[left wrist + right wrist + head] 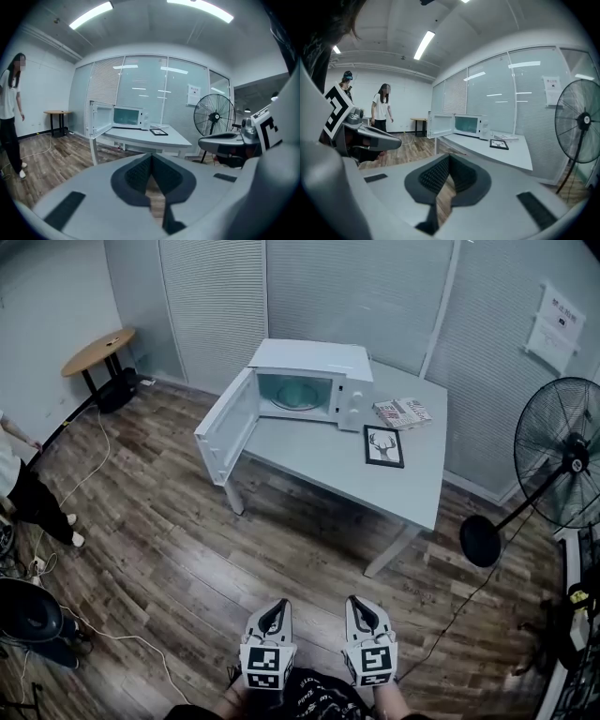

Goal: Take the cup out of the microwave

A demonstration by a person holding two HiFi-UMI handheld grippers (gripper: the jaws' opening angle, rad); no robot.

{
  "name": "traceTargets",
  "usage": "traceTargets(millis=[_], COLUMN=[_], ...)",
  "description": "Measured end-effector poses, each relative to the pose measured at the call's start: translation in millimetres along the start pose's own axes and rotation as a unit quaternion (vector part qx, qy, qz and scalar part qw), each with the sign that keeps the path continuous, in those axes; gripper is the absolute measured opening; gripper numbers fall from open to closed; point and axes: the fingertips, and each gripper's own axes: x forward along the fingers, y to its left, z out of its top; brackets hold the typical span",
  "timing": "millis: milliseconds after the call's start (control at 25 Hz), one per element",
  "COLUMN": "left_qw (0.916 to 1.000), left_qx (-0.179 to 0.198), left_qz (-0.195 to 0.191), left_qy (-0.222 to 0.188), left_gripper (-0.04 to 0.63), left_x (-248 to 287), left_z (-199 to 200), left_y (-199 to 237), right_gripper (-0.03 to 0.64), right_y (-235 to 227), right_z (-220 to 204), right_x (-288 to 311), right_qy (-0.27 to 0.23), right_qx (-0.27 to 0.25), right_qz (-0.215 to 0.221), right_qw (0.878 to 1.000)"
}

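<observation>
The left gripper (273,607) and right gripper (362,606) hang well short of the microwave (311,373), jaws together, empty; its door (226,427) stands open for reaching in.

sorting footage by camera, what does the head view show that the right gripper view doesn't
Head view only: the right gripper whole from above, and the fan's round base.

Right gripper view only: the ceiling light strips, two people standing by the far wall (the head view catches only part of one), and its own pads shut together on nothing.

Both: the microwave with its door open on the table, the framed picture, the fan and the left gripper.
</observation>
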Motion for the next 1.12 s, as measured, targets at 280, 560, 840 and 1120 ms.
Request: traceTargets(millis=[280,560,840,1120], left_qw=[0.9999,0.9998,0.9989,0.9989], left_qx=[0.013,0.013,0.020,0.012], left_qz=[-0.005,-0.018,-0.040,-0.045], left_qy=[0.003,0.001,-0.012,-0.012], left_gripper=[0.006,0.006,0.006,0.006], left_x=[38,76,106,115], left_z=[23,36,51,55], left_y=[44,93,120,133], right_gripper=[0.003,0.003,0.003,0.003], right_y=[-13,-9,-7,-5], right_z=[13,30,36,38], right_x=[54,102,128,135], right_qy=[0.005,0.005,0.016,0.022], right_qx=[0.022,0.021,0.019,0.017], right_qz=[-0.022,-0.045,-0.076,-0.086], right_qw=[0.999,0.999,0.997,0.996])
